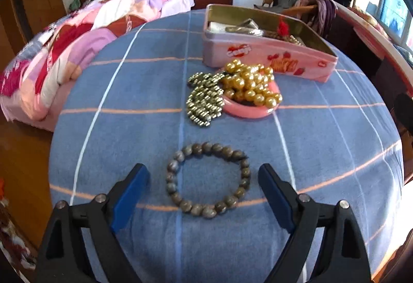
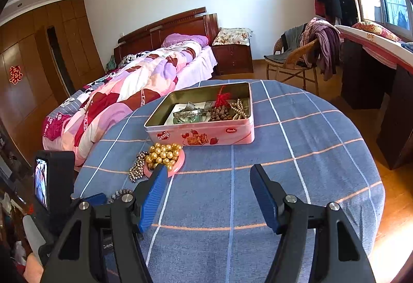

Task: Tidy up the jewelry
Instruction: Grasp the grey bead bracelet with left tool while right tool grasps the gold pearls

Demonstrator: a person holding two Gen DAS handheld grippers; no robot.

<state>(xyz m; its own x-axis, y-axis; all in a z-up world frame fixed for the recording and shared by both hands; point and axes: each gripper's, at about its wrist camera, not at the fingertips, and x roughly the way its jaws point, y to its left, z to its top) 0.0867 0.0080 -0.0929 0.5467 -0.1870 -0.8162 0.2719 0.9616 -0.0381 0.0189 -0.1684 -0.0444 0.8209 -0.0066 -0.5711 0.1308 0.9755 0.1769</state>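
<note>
Grey-brown round stone beads strung in a closed ring form the bead bracelet [image 1: 207, 179], lying flat on the blue checked cloth of the bench [image 1: 322, 143]. The left gripper [image 1: 204, 174] points steeply down over it, jaws spread wide to either side of the ring, blue pads [image 1: 131, 195] clear of the beads. Beyond lie a silver-toned chain of small metal links [image 1: 205, 99] and a heap of gold pearl beads [image 1: 251, 86] resting on a pink plastic bangle [image 1: 247, 110]. Behind these stands an open pink rectangular tin [image 1: 260, 53] holding assorted jewelry. The right gripper [image 2: 206, 179] hovers over bare cloth, jaws apart, nothing between them, angled toward the tin.
</note>
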